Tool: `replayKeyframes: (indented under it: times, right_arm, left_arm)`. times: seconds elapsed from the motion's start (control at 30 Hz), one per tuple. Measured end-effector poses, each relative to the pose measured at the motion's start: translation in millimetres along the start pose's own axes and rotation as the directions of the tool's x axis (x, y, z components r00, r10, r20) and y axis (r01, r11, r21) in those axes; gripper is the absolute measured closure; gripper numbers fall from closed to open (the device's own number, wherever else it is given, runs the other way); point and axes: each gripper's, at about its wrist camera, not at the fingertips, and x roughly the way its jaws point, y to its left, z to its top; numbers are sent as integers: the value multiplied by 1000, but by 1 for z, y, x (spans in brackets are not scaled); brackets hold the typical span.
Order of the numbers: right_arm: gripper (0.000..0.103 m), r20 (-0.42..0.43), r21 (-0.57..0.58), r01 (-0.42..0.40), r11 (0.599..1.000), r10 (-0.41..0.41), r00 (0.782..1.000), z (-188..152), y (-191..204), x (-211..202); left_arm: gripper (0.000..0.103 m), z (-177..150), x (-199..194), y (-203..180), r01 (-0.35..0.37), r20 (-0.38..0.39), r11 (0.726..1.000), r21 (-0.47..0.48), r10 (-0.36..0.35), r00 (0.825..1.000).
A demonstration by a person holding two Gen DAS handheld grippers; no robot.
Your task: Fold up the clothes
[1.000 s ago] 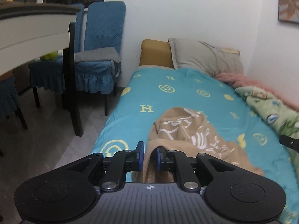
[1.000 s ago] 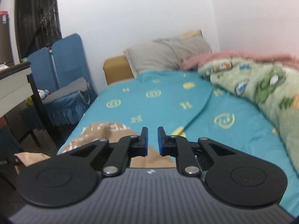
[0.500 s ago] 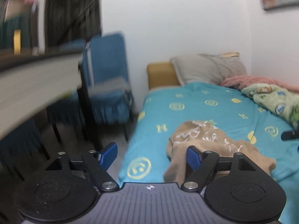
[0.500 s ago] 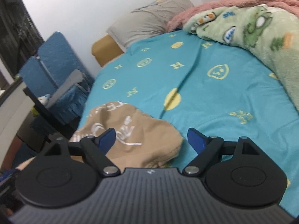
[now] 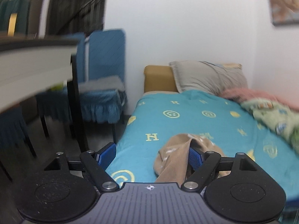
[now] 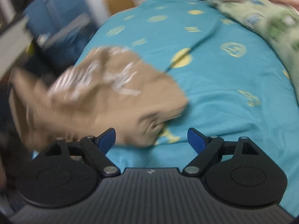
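The tan garment point(image 6: 104, 85) lies crumpled near the foot of the bed, on the teal bedsheet point(image 6: 214, 85), its fabric marked with a white print (smeared by blur in the right wrist view). That view looks down on it and shows the whole heap: a rounded bulk on the sheet and one part trailing past the bed's left edge. The left wrist view takes the same garment point(image 5: 173, 160) from low and close, where a long fold of it stands in front of the right-hand blue pad and hides part of that finger; whether the fold touches the pad cannot be told.

The left gripper point(image 5: 151, 155) has its jaws spread wide, with sheet and cloth showing between them. The right gripper point(image 6: 151, 138) is equally wide, its fingers just short of the garment's near edge, gripping nothing.

Only the left wrist view shows the head of the bed clearly: a grey pillow point(image 5: 209, 78) against a mustard headboard point(image 5: 158, 78), blue chairs point(image 5: 104, 71) beside the bed, and a table edge point(image 5: 33, 63). A green patterned blanket point(image 6: 261, 13) lies along the bed's right side.
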Motion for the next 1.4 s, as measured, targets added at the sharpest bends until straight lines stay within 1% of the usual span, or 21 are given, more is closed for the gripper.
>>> replayKeyframes:
  times: [0.03,0.1,0.13,0.23,0.3,0.33,0.37,0.4,0.47,0.5,0.57,0.67,0.77,0.87,0.97,1.07,1.17,1.23,1.27,1.37,1.4]
  right_arm:
    - [18,-2,-48,5,999,-5,1000,-3,8,2]
    - [18,-6,-115,27,993,-28,1000,-9,21,7]
    - [18,-7,-135,43,990,-45,999,-11,25,10]
    - [18,-10,-147,110,983,-113,994,-13,22,23]
    - [18,8,-100,169,980,-169,986,-11,16,30]
    - [18,35,-50,192,980,-191,981,-8,10,30]
    - [18,66,11,202,979,-202,977,-4,2,28]
    - [18,102,74,192,979,-199,975,-1,-6,23]
    - [18,171,171,163,972,-193,966,6,-17,16]
    - [18,197,194,153,969,-191,962,9,-20,14]
    - [18,220,209,128,970,-174,960,12,-21,13]
    - [18,238,204,94,975,-142,961,15,-21,15]
    - [18,245,173,100,980,-141,959,16,-17,17]
    - [18,240,188,90,978,-134,961,16,-19,17]
    - [18,238,207,85,975,-134,962,16,-23,15]
    - [18,232,228,87,970,-141,962,14,-25,14]
    - [18,224,239,86,967,-141,964,13,-29,15]
    - [18,218,224,100,969,-150,964,12,-29,18]
    - [18,212,217,108,970,-155,965,11,-28,20]
    - [18,173,201,121,972,-157,972,9,-25,29]
    - [18,164,184,130,974,-161,973,8,-23,32]
  left_arm:
    - [21,4,10,4,-1,-10,999,-36,0,1000]
    - [21,4,28,6,-29,-44,998,-49,26,999]
    - [21,3,36,7,-41,-65,998,-51,37,997]
    - [21,-2,48,16,-31,-129,996,-88,20,991]
    - [21,-3,51,23,-20,-152,993,-112,3,988]
    - [20,-2,50,25,-18,-157,994,-111,0,988]
    - [19,0,49,28,-15,-163,994,-110,-3,987]
    - [18,1,47,30,-13,-168,994,-109,-6,986]
    - [16,0,42,28,-35,-189,998,-50,25,982]
    - [15,-1,39,24,-28,-207,1000,1,28,978]
    - [12,-4,33,17,-11,-244,995,100,35,969]
    - [10,-13,9,8,18,-252,980,197,33,967]
    - [5,-20,-23,3,76,-200,974,214,-33,979]
    - [1,-24,-42,-13,148,-119,947,287,-118,986]
    - [1,-38,-28,-47,128,-79,893,431,-103,991]
    - [2,-58,-4,-80,48,-26,823,565,-40,999]
    - [2,-69,18,-97,-34,27,798,602,22,999]
    - [2,-69,25,-98,-112,80,813,572,80,994]
    - [2,-67,26,-94,-136,103,830,541,95,990]
    - [2,-54,16,-83,-226,211,874,430,146,967]
    - [2,-47,10,-77,-242,242,889,388,155,958]
